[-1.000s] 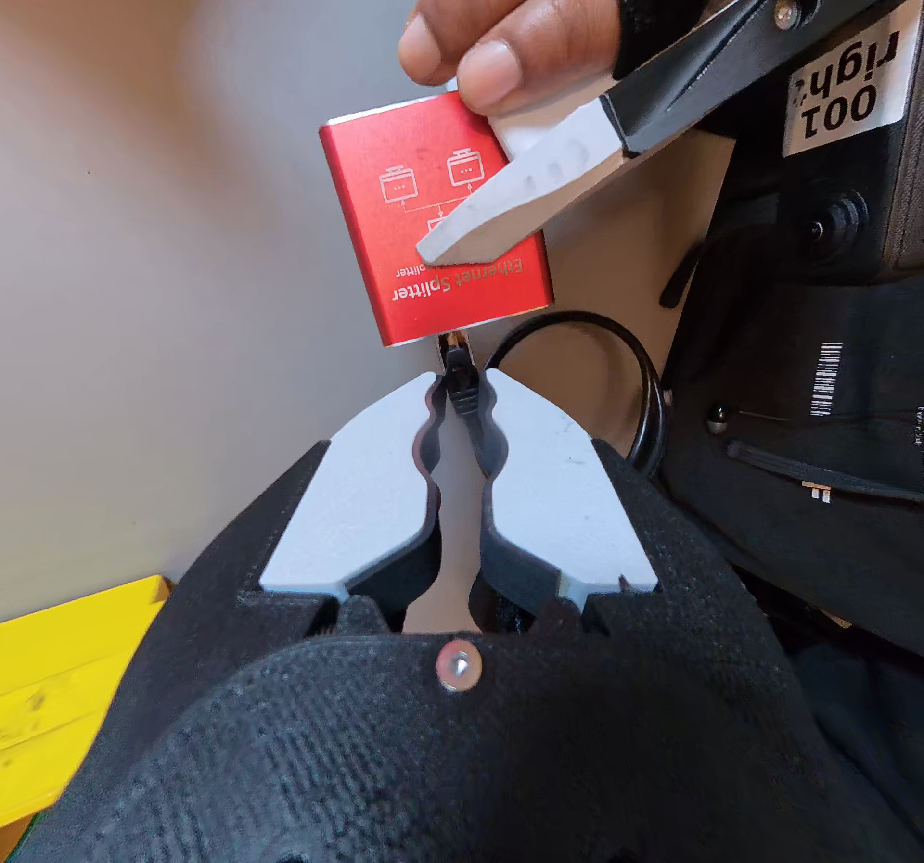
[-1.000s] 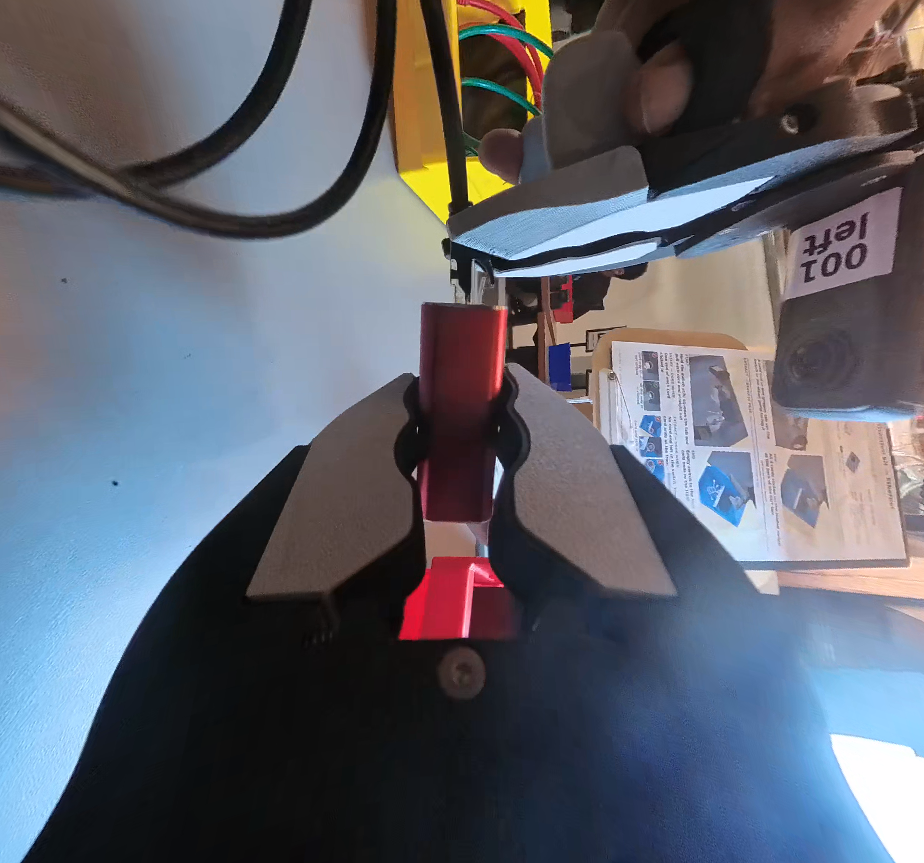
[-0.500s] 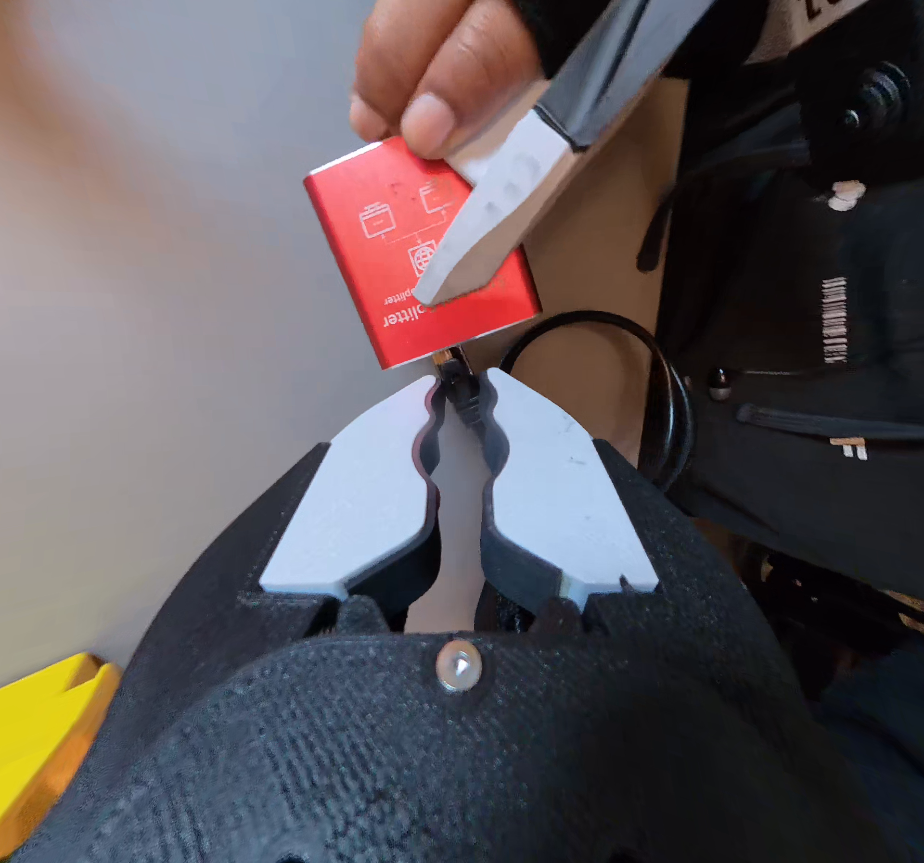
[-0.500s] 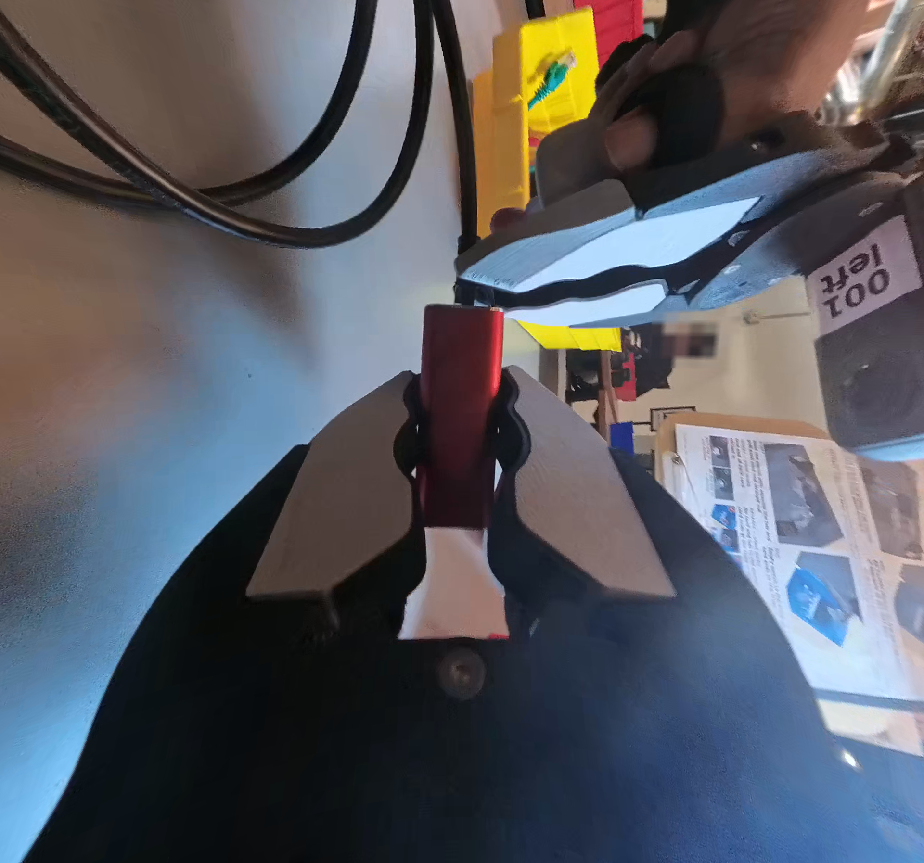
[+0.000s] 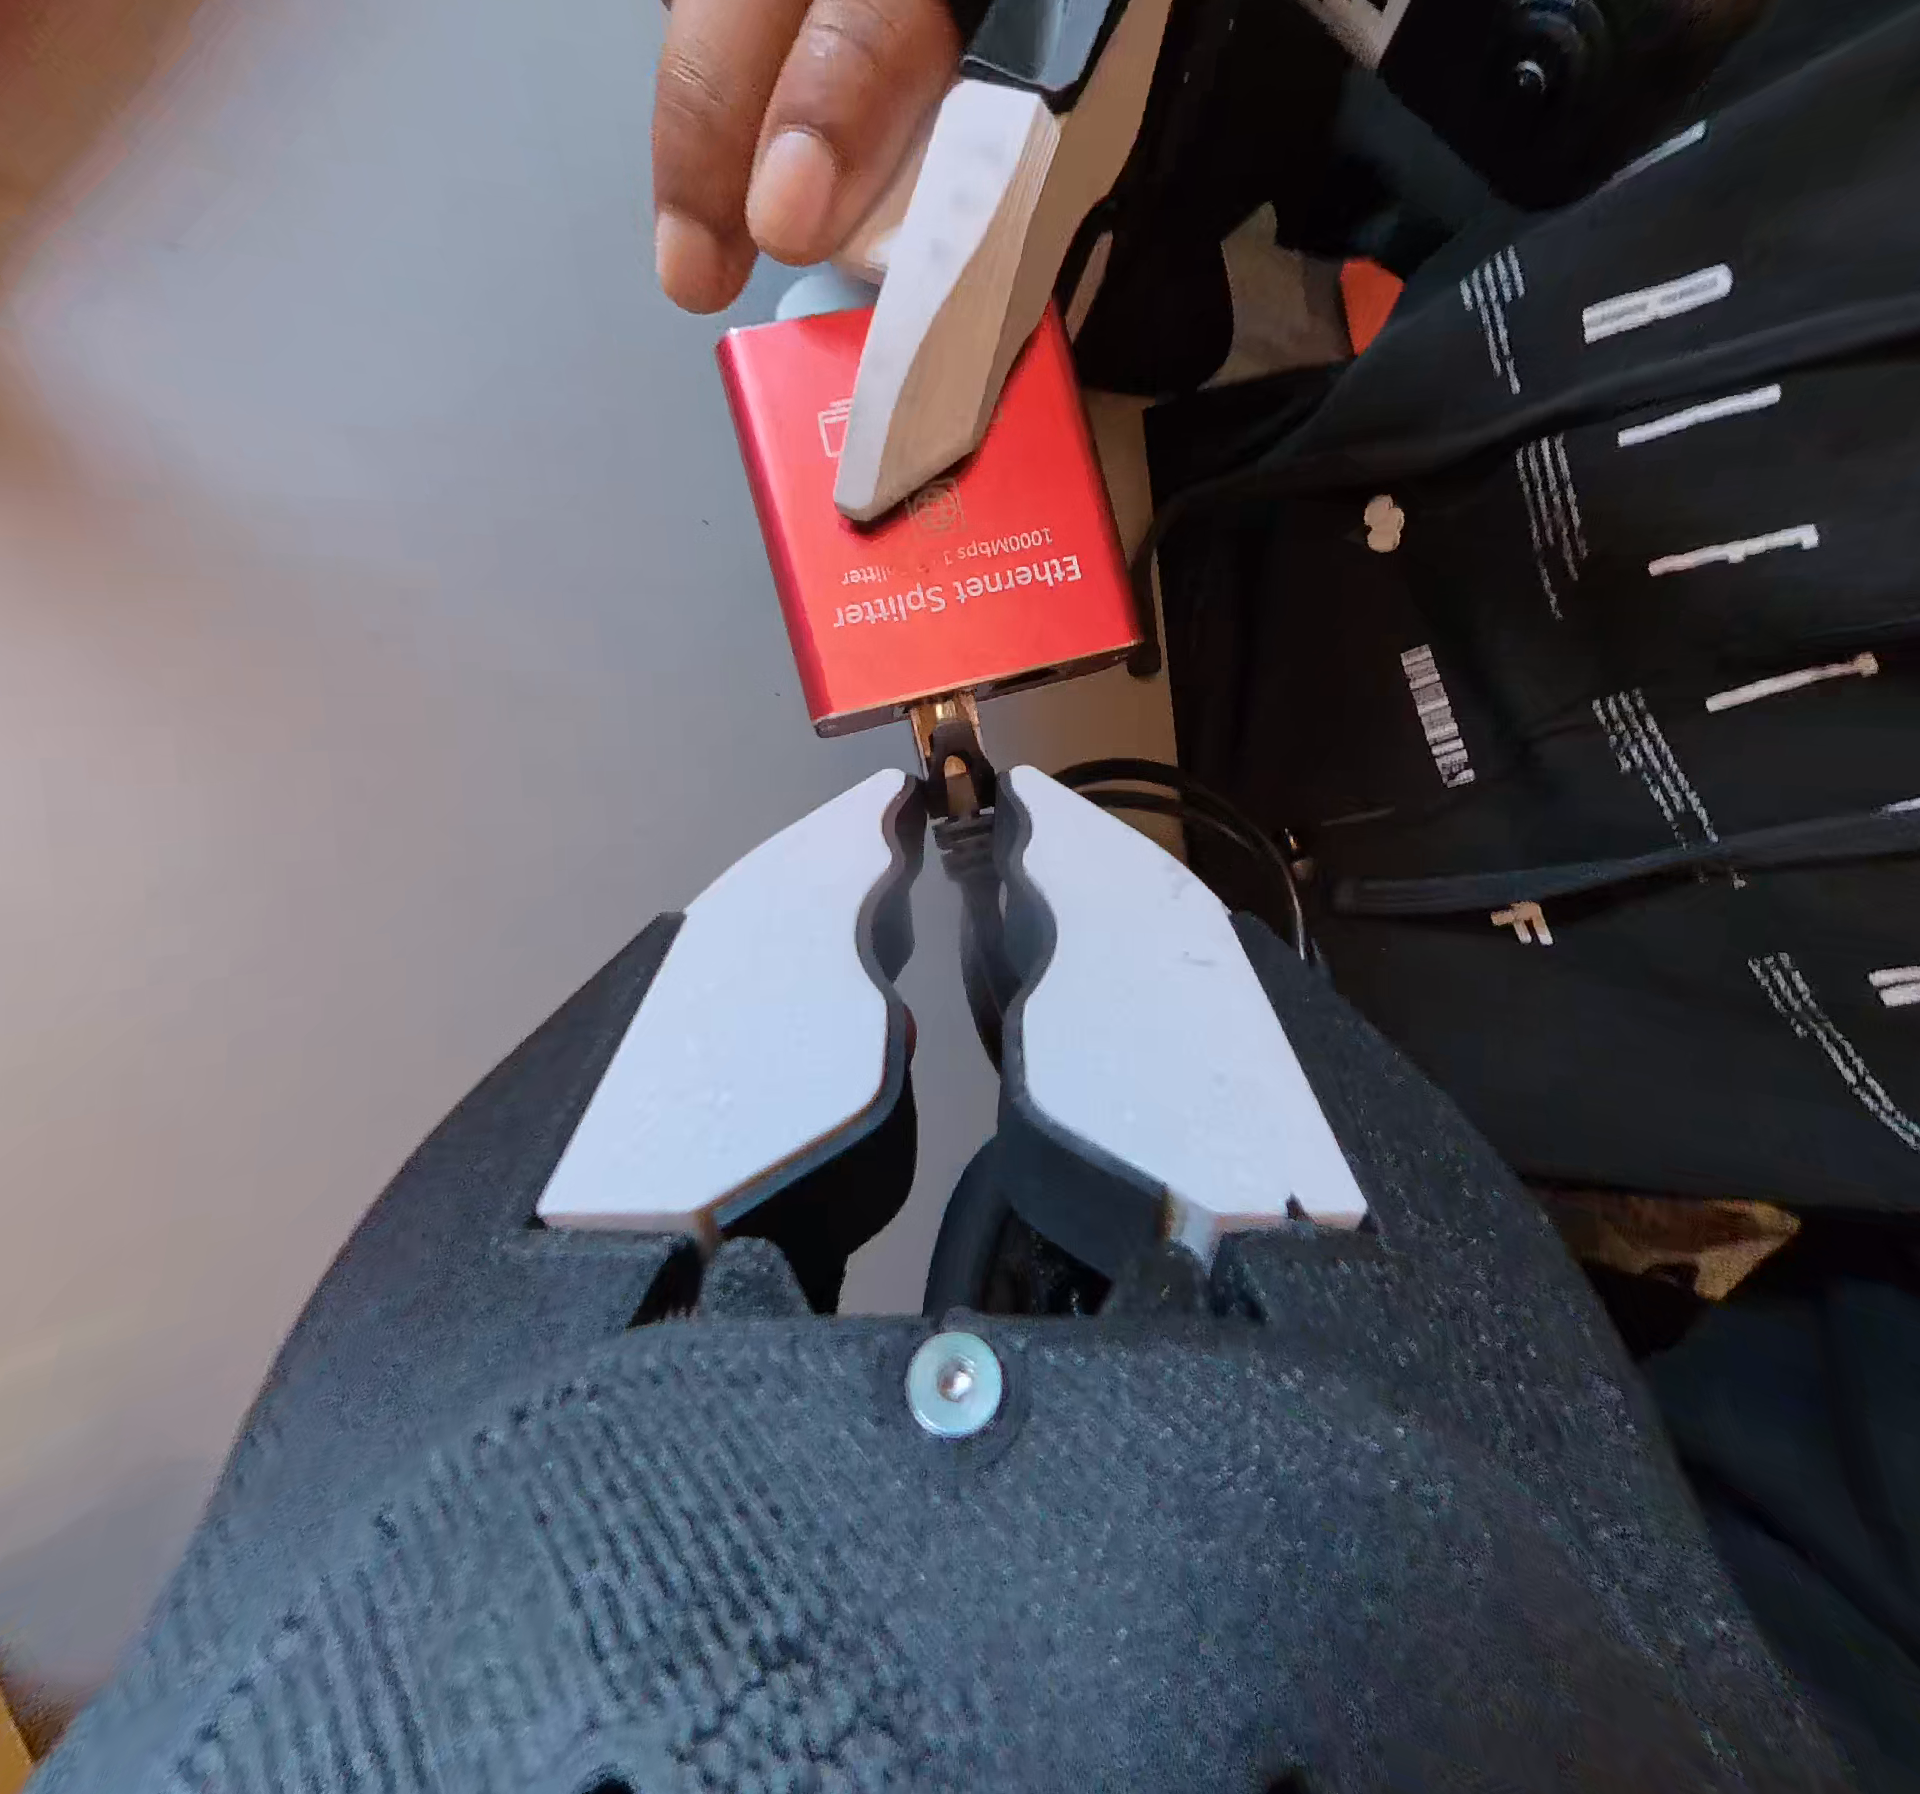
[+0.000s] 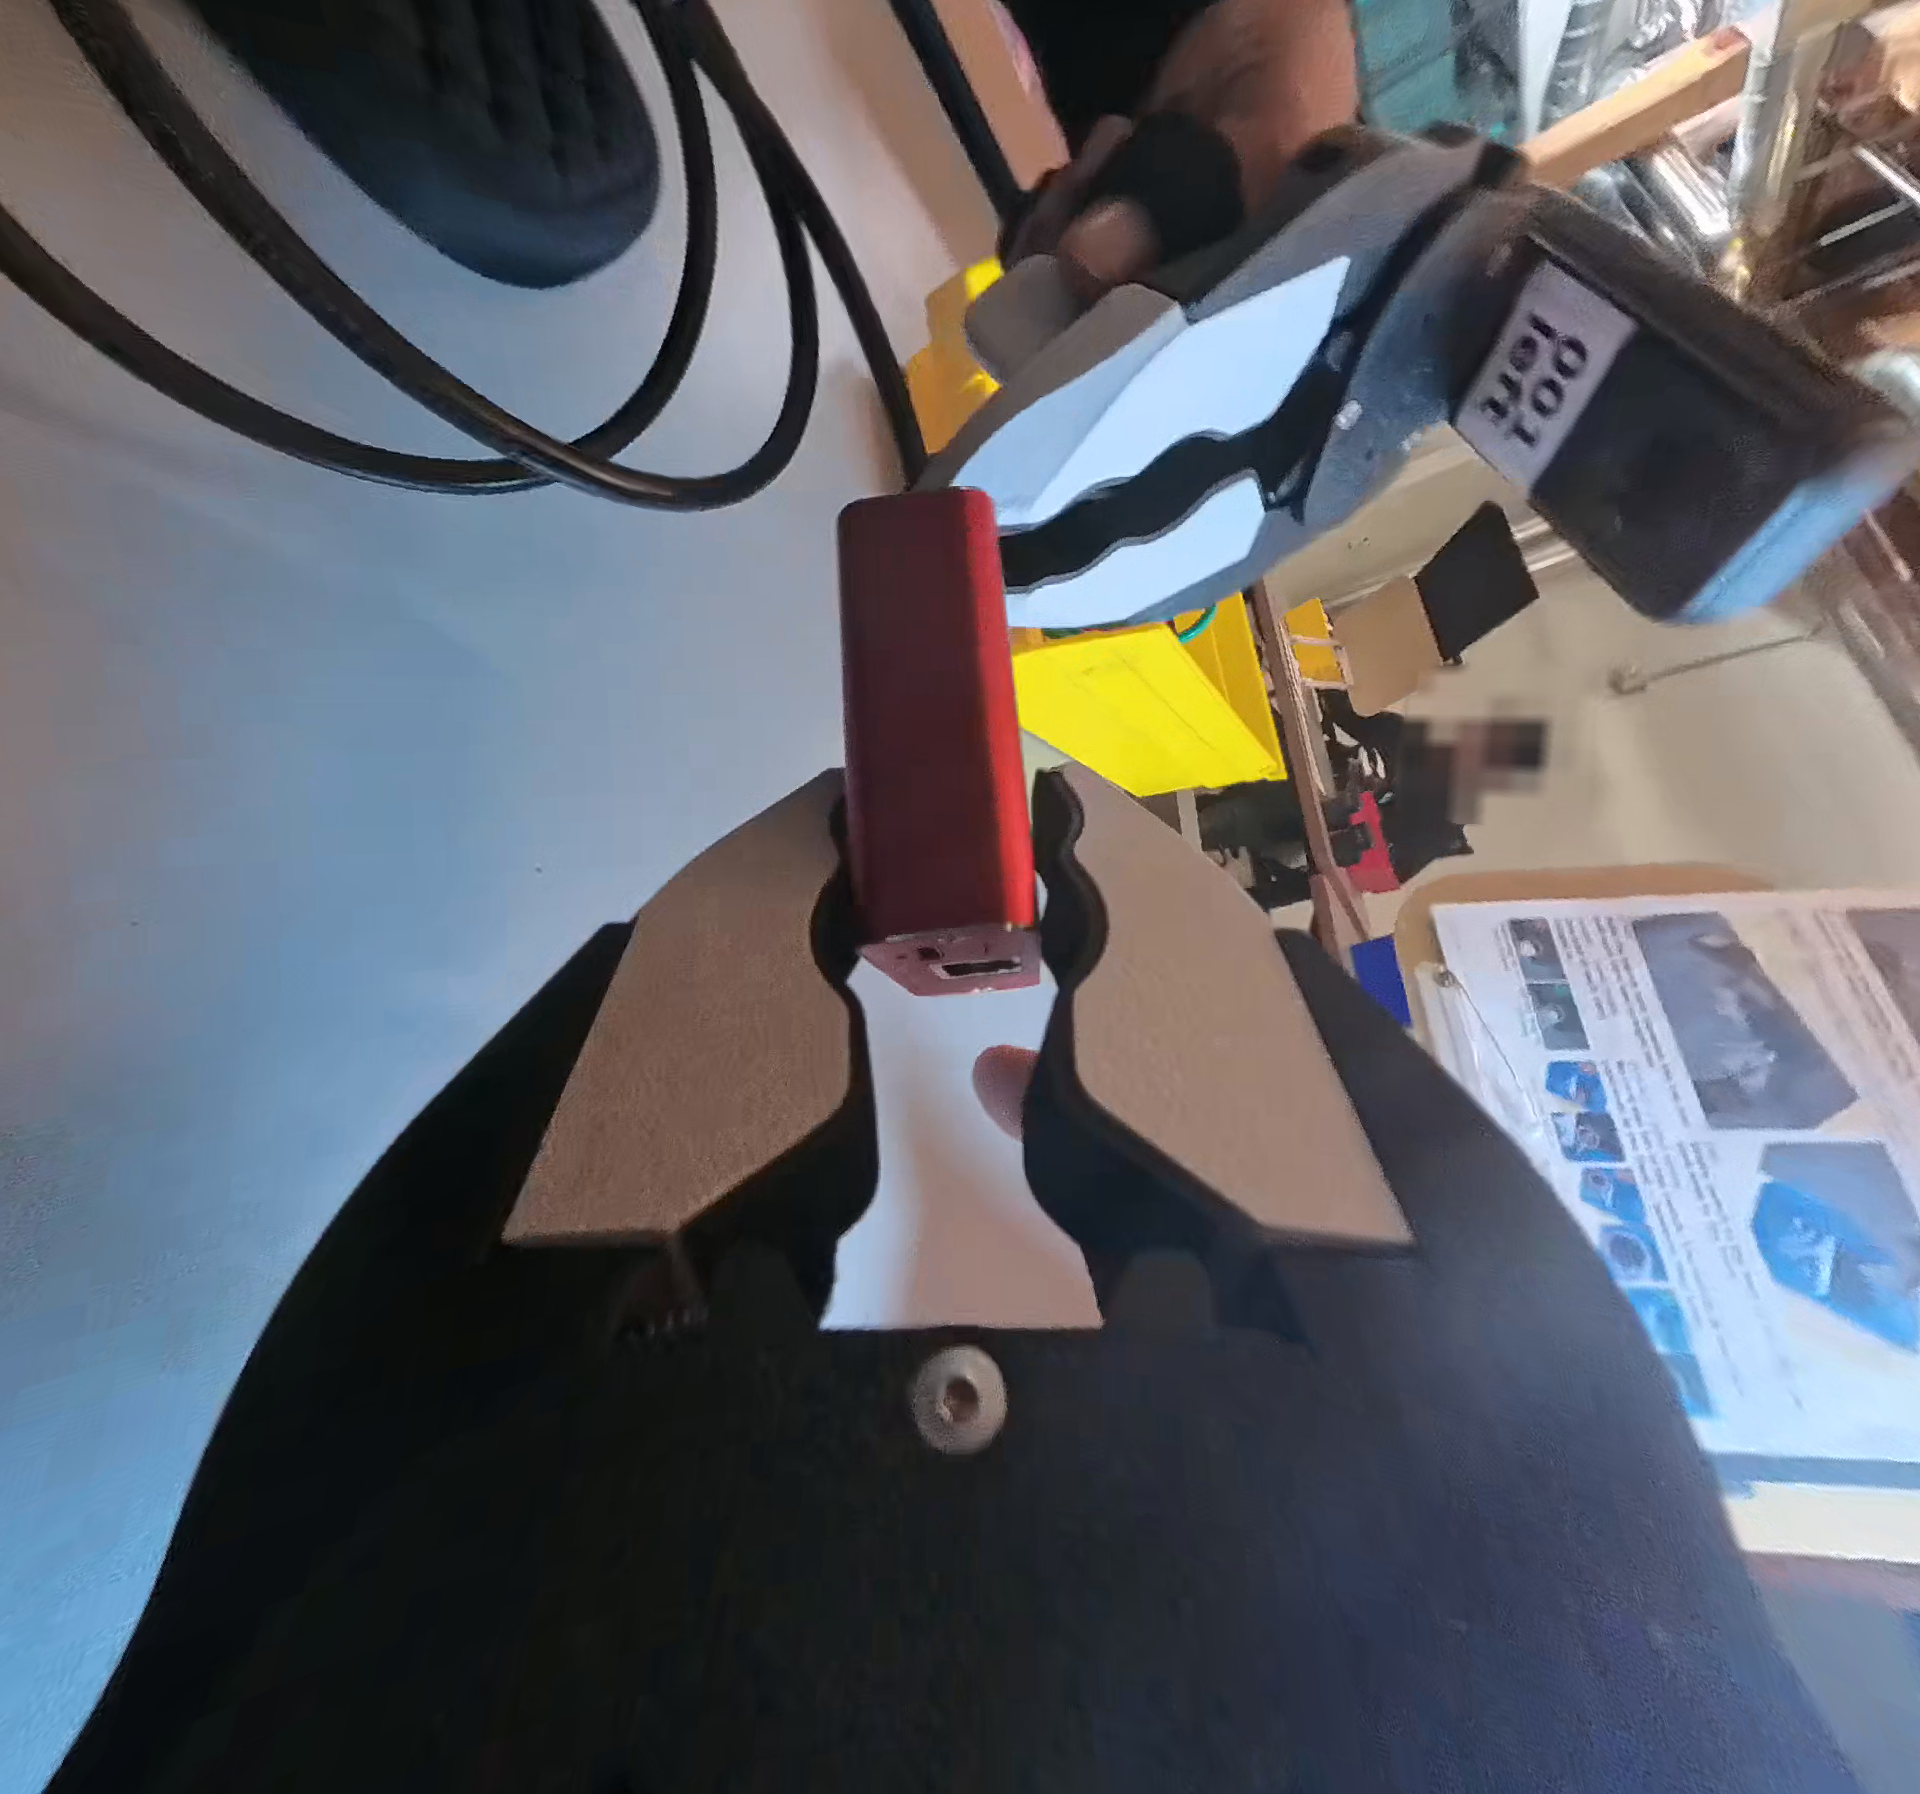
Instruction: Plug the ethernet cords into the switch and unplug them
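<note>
In the left wrist view, my left gripper point(image 5: 954, 788) is shut on the black plug of an ethernet cord point(image 5: 951, 757). The plug's tip sits at a port on the near edge of the red switch point(image 5: 966, 601). A pale finger point(image 5: 935, 342) of the right gripper lies across the switch's face, with a hand point(image 5: 769, 82) above it. In the right wrist view, my right gripper point(image 6: 940, 799) is shut on the red switch point(image 6: 925, 705), seen edge-on and held near the fingertips. The left gripper point(image 6: 1039, 539) meets the switch's far end.
Black cords point(image 6: 665, 310) loop over the pale table point(image 6: 312, 757) behind the switch. A yellow bin point(image 6: 1143, 705) stands beyond. A printed sheet point(image 6: 1714, 1121) lies at the right. A person's black jacket point(image 5: 1558, 705) fills the right of the left wrist view. Both grippers' tips are close together, under 4 cm apart.
Both grippers have swung together, tilting the switch more upright. The switch now sits farther out toward my right gripper's fingertips, showing its near end. The left gripper still holds the plug.
</note>
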A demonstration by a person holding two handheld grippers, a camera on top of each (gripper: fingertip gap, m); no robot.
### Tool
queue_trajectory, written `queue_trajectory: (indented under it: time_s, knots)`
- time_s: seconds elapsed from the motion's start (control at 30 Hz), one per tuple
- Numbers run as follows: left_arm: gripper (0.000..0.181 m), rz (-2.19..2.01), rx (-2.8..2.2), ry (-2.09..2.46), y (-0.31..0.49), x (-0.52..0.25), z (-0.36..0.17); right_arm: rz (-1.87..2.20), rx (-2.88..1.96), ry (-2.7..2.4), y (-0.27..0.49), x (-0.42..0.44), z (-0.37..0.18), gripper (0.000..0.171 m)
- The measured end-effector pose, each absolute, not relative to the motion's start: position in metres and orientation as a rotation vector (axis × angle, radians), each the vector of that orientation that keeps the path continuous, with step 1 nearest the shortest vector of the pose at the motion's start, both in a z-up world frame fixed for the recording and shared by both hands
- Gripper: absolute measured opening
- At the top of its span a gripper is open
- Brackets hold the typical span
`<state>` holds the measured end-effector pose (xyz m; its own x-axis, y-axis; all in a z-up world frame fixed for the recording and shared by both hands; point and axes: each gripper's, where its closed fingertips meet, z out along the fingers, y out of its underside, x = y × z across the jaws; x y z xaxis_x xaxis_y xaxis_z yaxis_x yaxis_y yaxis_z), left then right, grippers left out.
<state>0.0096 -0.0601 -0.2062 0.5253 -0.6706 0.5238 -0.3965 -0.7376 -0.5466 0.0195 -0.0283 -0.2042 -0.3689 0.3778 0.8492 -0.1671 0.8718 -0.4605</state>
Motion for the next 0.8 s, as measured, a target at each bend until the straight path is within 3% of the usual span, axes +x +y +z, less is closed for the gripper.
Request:
queue_trajectory:
  time_s: [0.03,0.3,0.47,0.8]
  knots:
    - [0.012,-1.062,-2.413,0.918,-0.064,0.012,-0.207,0.575,-0.139,-1.873,-0.032,0.021,-0.205,0.03]
    - [0.013,-1.075,-2.408,1.093,-0.079,0.029,-0.204,0.629,-0.054,-1.879,-0.052,0.035,-0.204,0.028]
    - [0.011,-0.983,-2.566,1.053,-0.077,0.029,-0.23,0.623,0.038,-1.939,-0.074,0.04,-0.213,0.028]
    - [0.013,-0.916,-2.389,0.899,-0.064,0.024,-0.208,0.531,-0.05,-1.817,-0.037,0.032,-0.208,0.03]
